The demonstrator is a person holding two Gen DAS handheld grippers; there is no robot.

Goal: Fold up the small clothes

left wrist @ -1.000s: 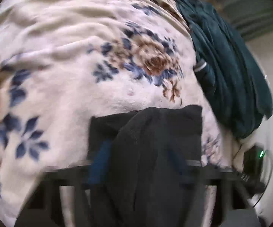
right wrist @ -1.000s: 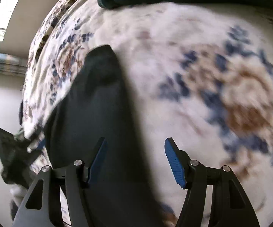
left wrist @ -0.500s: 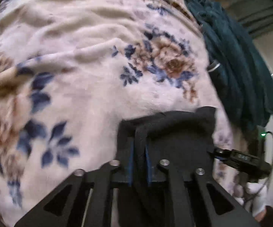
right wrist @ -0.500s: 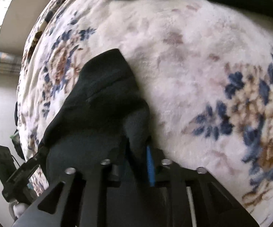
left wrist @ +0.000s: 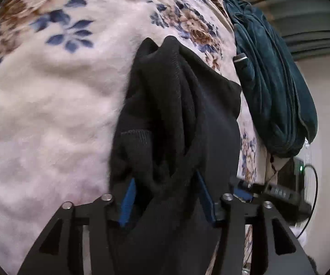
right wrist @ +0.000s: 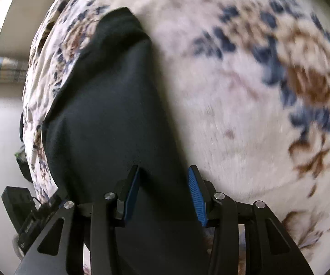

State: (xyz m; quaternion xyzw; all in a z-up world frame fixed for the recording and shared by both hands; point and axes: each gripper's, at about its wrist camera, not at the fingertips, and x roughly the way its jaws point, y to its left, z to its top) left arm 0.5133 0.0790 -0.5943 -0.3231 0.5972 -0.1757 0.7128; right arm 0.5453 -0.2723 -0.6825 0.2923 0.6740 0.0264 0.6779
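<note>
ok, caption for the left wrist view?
Left tool, open, straddling bunched black garment on floral blanket.

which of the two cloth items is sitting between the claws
The black garment, bunched between the left claw. The teal garment lies apart at the blanket's far edge.

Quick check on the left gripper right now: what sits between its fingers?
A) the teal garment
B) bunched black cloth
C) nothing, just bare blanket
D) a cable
B: in the left wrist view the black cloth is bunched between the parted blue pads of the left gripper, while the teal garment lies off to the side on the blanket.
</note>
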